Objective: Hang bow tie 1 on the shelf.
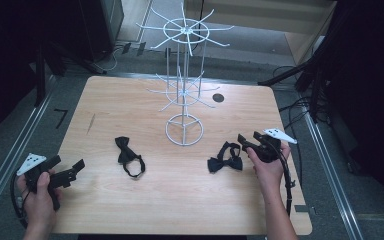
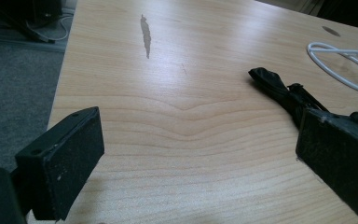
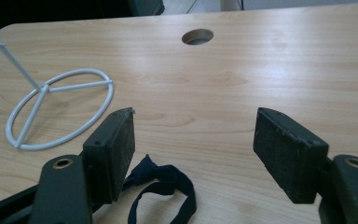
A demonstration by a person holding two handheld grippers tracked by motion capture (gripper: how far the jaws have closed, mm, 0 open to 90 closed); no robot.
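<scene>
Both tools gaping wide, gripping nothing: left tool (image 1: 65,172) lower left, right tool (image 1: 250,142) just beside right bow tie (image 1: 225,161). Other bow tie (image 1: 128,155) mid-worktop. Could snag white rack (image 1: 184,75), probably.

wire stand (image 1: 184,131) mid-table (image 1: 130,100), one bow tie (image 1: 129,156) front-left of it, another bow tie (image 1: 225,160) front-right — well apart

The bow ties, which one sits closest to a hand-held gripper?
The bow tie right of the white rack, just beside the right hand-held gripper; the other lies apart.
</scene>
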